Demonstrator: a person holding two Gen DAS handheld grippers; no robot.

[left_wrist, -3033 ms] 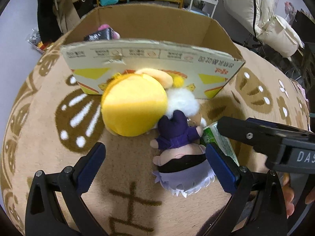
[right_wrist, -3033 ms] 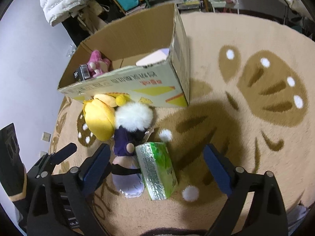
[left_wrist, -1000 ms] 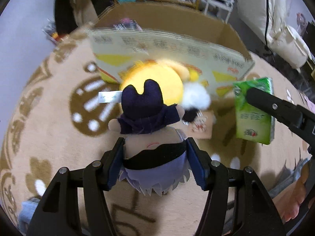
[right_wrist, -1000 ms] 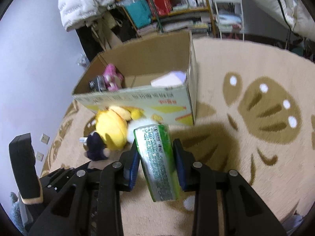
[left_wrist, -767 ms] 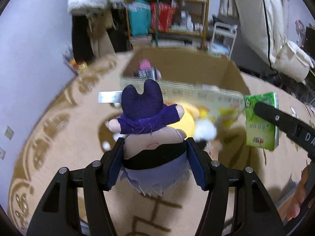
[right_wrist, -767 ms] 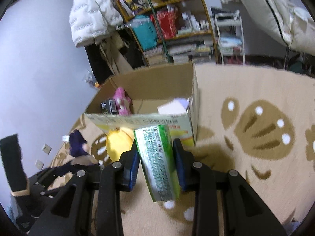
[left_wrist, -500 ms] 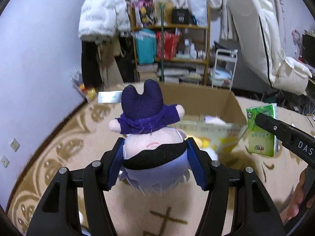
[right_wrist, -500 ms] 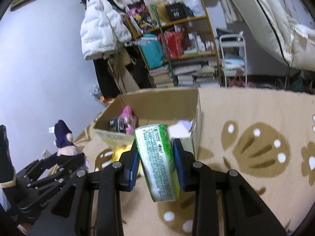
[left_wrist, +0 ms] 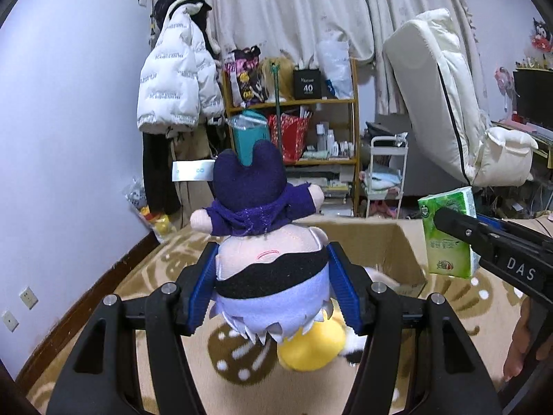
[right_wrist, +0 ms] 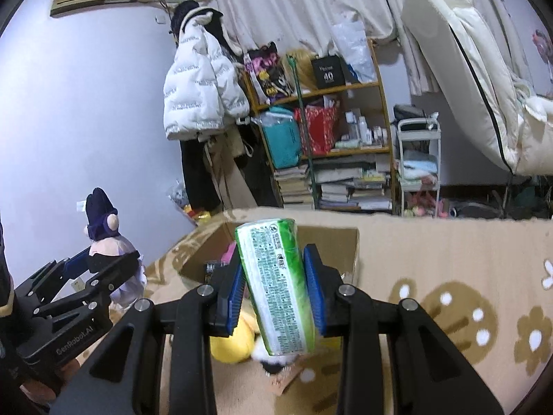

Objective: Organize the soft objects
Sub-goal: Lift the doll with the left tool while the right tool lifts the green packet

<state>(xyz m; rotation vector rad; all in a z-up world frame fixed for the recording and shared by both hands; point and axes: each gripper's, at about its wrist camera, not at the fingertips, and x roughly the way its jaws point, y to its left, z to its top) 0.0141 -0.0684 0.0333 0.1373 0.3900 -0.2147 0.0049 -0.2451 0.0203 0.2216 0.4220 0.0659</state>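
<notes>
Holding now: two soft things, both lifted above the rug (left_wrist: 459, 307).
Left claw (left_wrist: 271, 285): closed on a plush doll (left_wrist: 266, 242) with purple legs; the blue pads squeeze its head from both sides, feet pointing up.
Right claw (right_wrist: 274, 290): closed on a green tissue pack (right_wrist: 276, 287), tilted, one end sticking out forward.
Cardboard box (right_wrist: 331, 238): open, just behind both claws.
Yellow plush (left_wrist: 311, 349): lying on the rug, in front of the box.
</notes>
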